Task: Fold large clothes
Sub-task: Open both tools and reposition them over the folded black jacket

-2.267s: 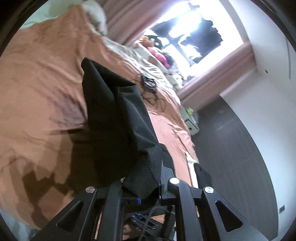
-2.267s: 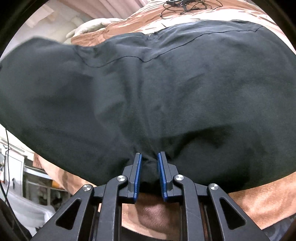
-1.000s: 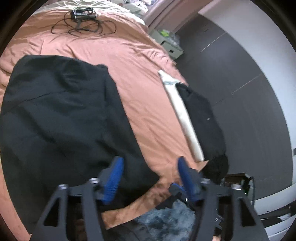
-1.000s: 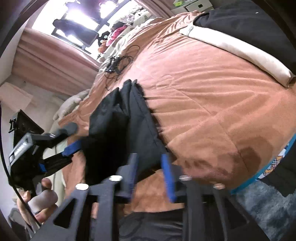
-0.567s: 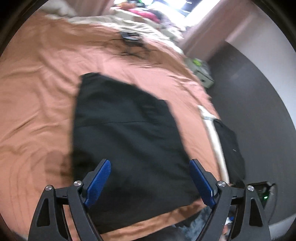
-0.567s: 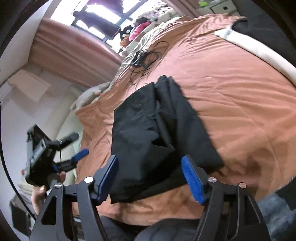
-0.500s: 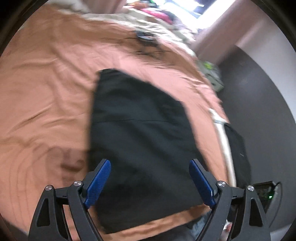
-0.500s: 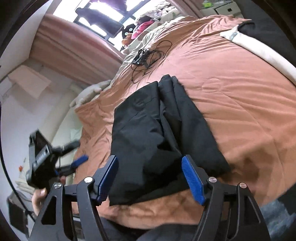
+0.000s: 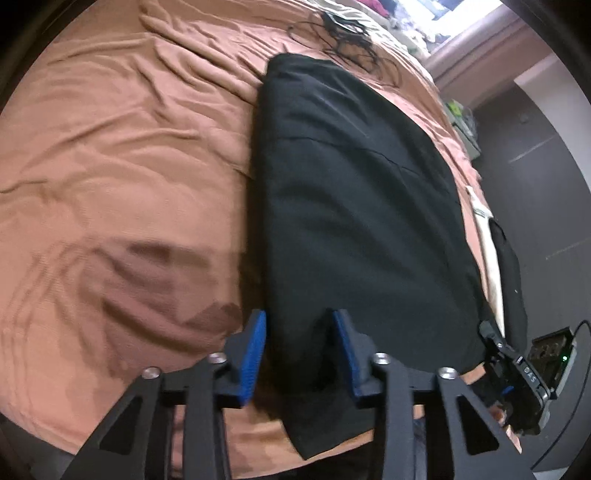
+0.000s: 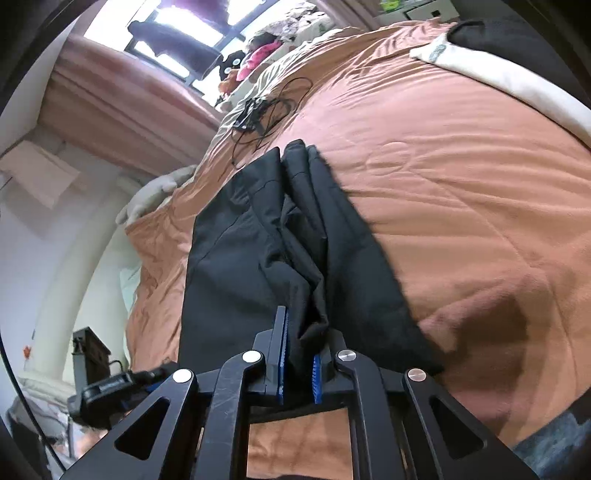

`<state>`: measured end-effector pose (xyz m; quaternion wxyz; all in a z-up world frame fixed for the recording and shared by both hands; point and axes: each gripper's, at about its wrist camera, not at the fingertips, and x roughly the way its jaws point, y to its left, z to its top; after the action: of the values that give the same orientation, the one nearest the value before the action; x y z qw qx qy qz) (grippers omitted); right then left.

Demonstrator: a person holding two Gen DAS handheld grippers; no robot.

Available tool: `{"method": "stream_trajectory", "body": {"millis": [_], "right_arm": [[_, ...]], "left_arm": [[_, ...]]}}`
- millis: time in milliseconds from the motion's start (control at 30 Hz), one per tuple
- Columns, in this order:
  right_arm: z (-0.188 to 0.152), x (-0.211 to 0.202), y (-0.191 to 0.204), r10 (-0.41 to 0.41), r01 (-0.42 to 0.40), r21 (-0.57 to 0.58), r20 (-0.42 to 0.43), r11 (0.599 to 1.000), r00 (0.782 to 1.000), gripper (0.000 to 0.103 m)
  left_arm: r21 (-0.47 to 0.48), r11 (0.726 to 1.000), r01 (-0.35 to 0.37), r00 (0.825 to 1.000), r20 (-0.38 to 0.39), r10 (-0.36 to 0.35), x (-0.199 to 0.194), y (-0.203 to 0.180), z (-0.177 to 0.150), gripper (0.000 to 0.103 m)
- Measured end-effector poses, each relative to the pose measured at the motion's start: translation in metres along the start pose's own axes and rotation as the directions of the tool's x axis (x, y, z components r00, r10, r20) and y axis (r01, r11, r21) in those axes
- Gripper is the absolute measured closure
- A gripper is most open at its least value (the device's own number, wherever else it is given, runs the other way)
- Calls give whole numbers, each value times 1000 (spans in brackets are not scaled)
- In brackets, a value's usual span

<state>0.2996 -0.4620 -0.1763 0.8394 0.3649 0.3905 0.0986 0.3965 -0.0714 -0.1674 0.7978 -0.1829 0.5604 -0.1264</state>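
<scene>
Black garment point(image 9: 354, 206) flat on orange bedspread point(image 9: 110, 166). Left gripper point(image 9: 300, 350) closing, near hem between pads, not yet pinched. Right gripper point(image 10: 299, 354) closing, pinching bunched corner.

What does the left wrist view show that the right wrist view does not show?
Only the left wrist view shows the left gripper, closing around the black garment's near edge. Only the right wrist view shows the right gripper pinching a bunched fold, and the window. Both show the garment, the brown bedcover and the tangled cables.
</scene>
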Motion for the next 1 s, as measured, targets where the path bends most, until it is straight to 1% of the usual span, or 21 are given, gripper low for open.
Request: {"method": "stream_trajectory", "body": {"millis": [100,167,267,300,333,400,467,500,533,567,600,633,667,733,767,833,900,933,967,1000], "right_arm": [[-3,-6,-14,2,-2,47,3,999,1000,94],[-6,-7,-22,-13,13,65,1,998,1000,94],[-10,-1,-35,-14,16,99,-18,995,1000,93],[-10,1,-35,-18,20,92,-25,996,1000,92],[-9,2,-34,-32,34,82,-31,996,999,89],[-7,5,-28,-63,65,49,-44,997,997,87],[-4,8,-20,-102,102,-7,-54,995,993,84],[-3,9,-14,-129,127,-41,-56,991,990,77],[-1,9,-10,-152,149,-65,-54,987,987,68],[0,8,-5,-189,184,-93,-46,979,981,62],[1,7,0,-238,232,-124,-32,965,971,52],[2,6,0,-255,250,-135,-25,959,967,49],[2,5,1,-263,258,-144,-21,955,964,49],[3,8,-4,-249,240,-143,-47,960,967,48],[4,10,-8,-238,228,-131,-64,965,969,48],[5,15,-23,-194,187,-81,-93,979,977,45],[4,16,-37,-129,129,-12,-110,992,985,45],[4,15,-44,-80,83,24,-115,996,990,45],[3,15,-46,-62,66,35,-117,997,991,48],[2,14,-49,-38,44,48,-119,998,992,55]], "left_arm": [[12,1000,17,1000,3,-17,1,-10,0,69],[14,999,30,1000,0,-30,2,-15,1,70],[40,999,14,1000,-5,-14,4,-24,2,69],[53,999,-3,1000,-4,3,6,-26,1,69],[57,998,-9,1000,-2,9,6,-27,1,69],[66,998,-23,1000,8,23,6,-27,0,69],[63,997,-38,999,7,38,5,-25,0,65],[51,998,-41,999,0,41,6,-23,-1,60],[45,998,-43,999,-4,43,5,-19,-1,56],[33,998,-51,999,-7,51,4,-16,-1,48],[21,998,-61,998,-2,61,3,-12,-3,44],[18,998,-59,998,3,59,1,-11,-5,43],[18,998,-55,998,3,55,0,-7,-10,43],[6,999,-37,999,-16,38,4,-3,-11,40],[-17,1000,-14,999,-34,13,9,1,-11,38],[-51,998,27,998,-50,-30,15,6,-12,37],[-49,997,58,997,-56,-61,18,5,-14,38],[-37,997,71,996,-58,-73,17,2,-14,41],[-15,998,64,996,-56,-65,17,-2,-14,48],[18,999,44,998,-53,-43,15,-9,-15,55]]}}
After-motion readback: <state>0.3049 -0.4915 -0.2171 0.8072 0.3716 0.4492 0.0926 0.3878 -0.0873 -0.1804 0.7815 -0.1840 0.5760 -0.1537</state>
